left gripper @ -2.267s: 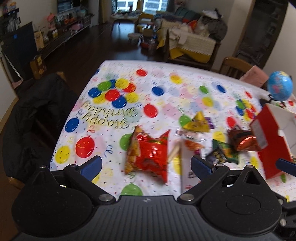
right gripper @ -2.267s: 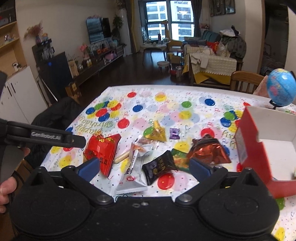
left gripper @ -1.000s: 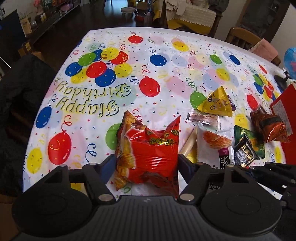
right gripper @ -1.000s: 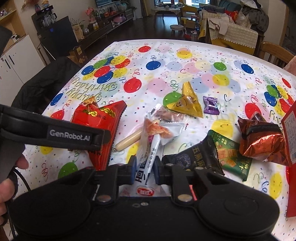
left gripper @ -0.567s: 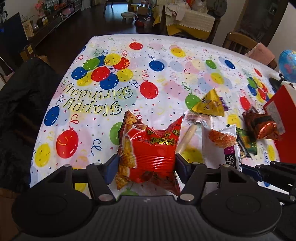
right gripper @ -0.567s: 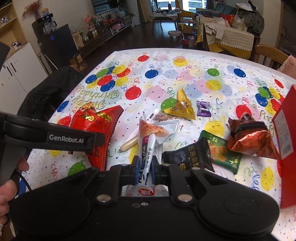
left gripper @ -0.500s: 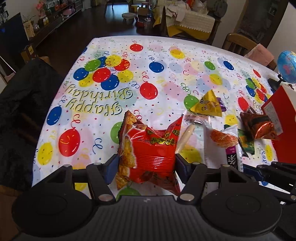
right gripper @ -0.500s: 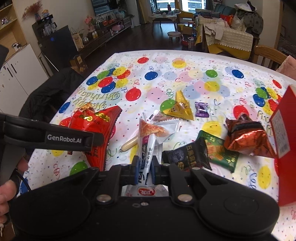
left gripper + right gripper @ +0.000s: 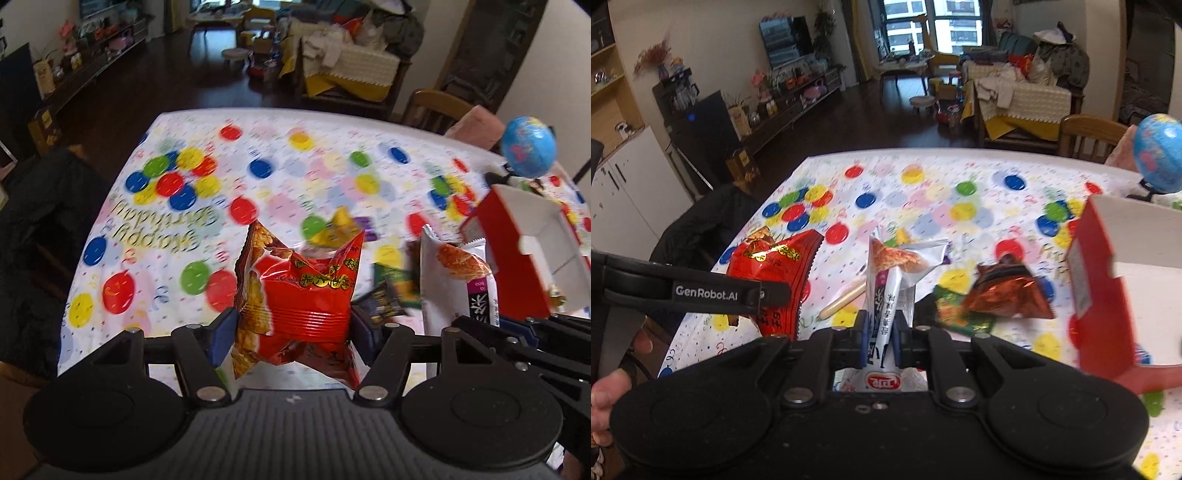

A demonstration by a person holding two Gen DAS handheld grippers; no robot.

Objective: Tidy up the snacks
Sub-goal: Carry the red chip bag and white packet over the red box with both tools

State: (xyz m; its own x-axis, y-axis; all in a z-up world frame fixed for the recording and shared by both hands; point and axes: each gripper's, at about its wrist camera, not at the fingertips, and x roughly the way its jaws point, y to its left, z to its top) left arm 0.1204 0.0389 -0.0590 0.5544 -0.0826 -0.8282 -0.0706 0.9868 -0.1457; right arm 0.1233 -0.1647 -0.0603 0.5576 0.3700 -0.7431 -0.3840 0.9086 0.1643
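Note:
My left gripper [image 9: 294,328] is shut on a red crinkly snack bag [image 9: 306,295] and holds it clear above the balloon tablecloth [image 9: 295,177]. To its right, my right gripper [image 9: 882,338] is shut on a white snack packet [image 9: 890,280] that stands upright between the pads, also off the table. That packet [image 9: 454,280] shows at the right of the left wrist view. The red bag [image 9: 775,266] shows at the left of the right wrist view. An open red box with a white inside [image 9: 1108,280] stands on the table to the right.
On the cloth lie a copper foil bag [image 9: 1008,291], a green packet [image 9: 956,310], a black packet [image 9: 380,302], a sausage stick [image 9: 842,299] and a yellow triangular packet [image 9: 340,225]. A globe [image 9: 530,146] stands behind the box. A chair with a dark jacket [image 9: 33,221] is at the table's left edge.
Both grippers have risen from the table, each with its packet in its jaws. The loose snacks stay below, and the red box has come further into view at the right.

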